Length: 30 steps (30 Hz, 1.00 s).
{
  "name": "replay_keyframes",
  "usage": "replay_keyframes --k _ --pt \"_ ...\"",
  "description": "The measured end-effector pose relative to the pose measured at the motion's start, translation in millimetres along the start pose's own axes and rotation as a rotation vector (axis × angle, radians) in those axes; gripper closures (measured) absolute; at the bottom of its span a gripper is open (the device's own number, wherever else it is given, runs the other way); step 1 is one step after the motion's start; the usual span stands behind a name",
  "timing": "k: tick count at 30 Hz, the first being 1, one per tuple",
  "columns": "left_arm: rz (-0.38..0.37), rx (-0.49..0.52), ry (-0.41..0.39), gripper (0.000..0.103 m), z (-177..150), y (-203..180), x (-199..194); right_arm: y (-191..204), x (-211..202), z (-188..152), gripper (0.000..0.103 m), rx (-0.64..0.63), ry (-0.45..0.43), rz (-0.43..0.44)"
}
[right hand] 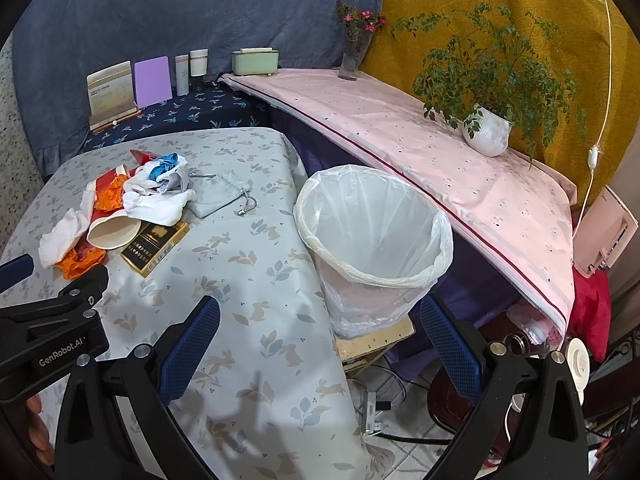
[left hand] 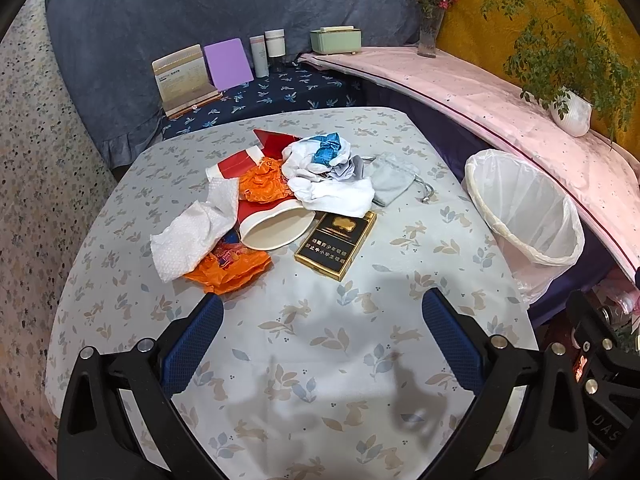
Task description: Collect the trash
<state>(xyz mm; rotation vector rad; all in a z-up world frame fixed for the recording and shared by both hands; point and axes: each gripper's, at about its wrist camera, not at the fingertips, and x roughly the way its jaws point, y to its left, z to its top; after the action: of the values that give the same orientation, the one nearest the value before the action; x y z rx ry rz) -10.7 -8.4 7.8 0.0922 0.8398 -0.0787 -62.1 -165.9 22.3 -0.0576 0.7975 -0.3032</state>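
Observation:
A pile of trash lies on the table: a white paper towel (left hand: 188, 236), orange plastic wrappers (left hand: 232, 268), a tipped red-and-white paper cup (left hand: 276, 228), a black-and-gold cigarette box (left hand: 338, 240), white cloth with a blue scrap (left hand: 328, 176) and a grey pouch (left hand: 390, 178). A lined white trash bin (left hand: 528, 216) stands off the table's right edge; it also shows in the right wrist view (right hand: 376, 240). My left gripper (left hand: 322, 308) is open and empty, short of the pile. My right gripper (right hand: 320, 312) is open and empty, near the bin's base.
The table (left hand: 320, 360) has a rabbit-print cloth. Behind it a dark blue shelf holds a card box (left hand: 184, 76), a purple board (left hand: 228, 64) and bottles (left hand: 268, 48). A pink-covered ledge (right hand: 440, 152) carries a potted plant (right hand: 488, 128), a flower vase (right hand: 352, 56) and a green box (right hand: 256, 60).

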Motion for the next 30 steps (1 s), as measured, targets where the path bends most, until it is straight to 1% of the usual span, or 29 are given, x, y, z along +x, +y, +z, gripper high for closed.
replay_keyframes --k 30 --pt "-0.017 -0.005 -0.01 0.008 1.7 1.4 -2.2 3.2 -3.5 4.3 0.007 0.001 -0.007 -0.003"
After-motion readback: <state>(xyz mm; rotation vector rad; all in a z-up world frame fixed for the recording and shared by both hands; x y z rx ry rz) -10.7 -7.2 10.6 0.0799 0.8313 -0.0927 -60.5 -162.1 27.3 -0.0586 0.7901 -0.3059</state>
